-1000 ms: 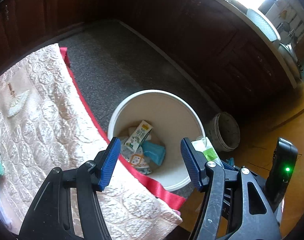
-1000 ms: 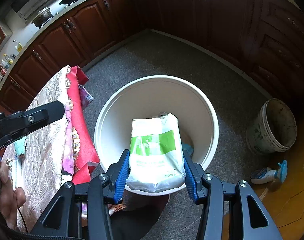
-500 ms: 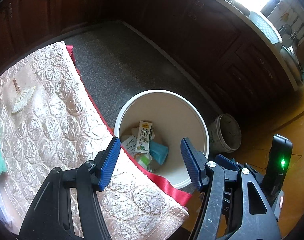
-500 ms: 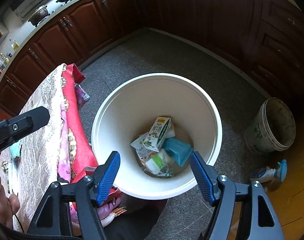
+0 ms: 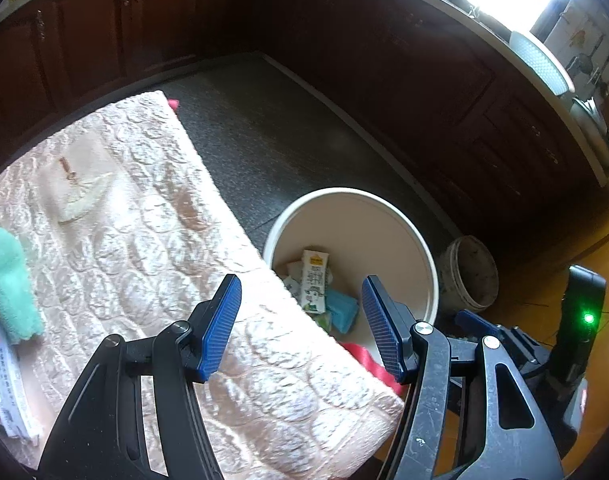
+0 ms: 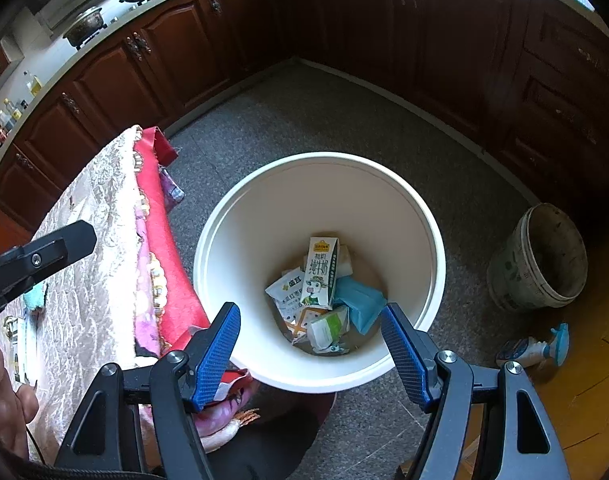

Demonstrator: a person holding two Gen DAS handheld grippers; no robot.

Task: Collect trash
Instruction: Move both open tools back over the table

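Note:
A white trash bucket (image 6: 434, 248) stands on the floor beside the table. Inside lie a milk carton (image 6: 322, 272), a blue packet (image 6: 362, 300), a white-and-green wipes pack (image 6: 328, 326) and other wrappers. My right gripper (image 6: 310, 350) hangs open over the bucket's near rim with nothing between its fingers. My left gripper (image 5: 300, 322) is open and empty over the table's corner, with the bucket (image 5: 384, 200) just beyond it. On the table's left edge lie a teal cloth (image 5: 8, 284) and a printed packet (image 5: 4, 384).
The table wears a pink quilted cover (image 5: 136, 248) over a red cloth (image 6: 168, 264). A dirty small bucket (image 6: 540, 260) and a spray bottle (image 6: 532, 350) sit on the floor to the right. Dark wooden cabinets (image 6: 384, 20) ring the grey floor. A hand (image 6: 4, 396) shows at lower left.
My right gripper opened and the white-and-green wipes pack fell from it into the bucket. My left gripper shifted left, further over the table, so the bucket now sits more to the right.

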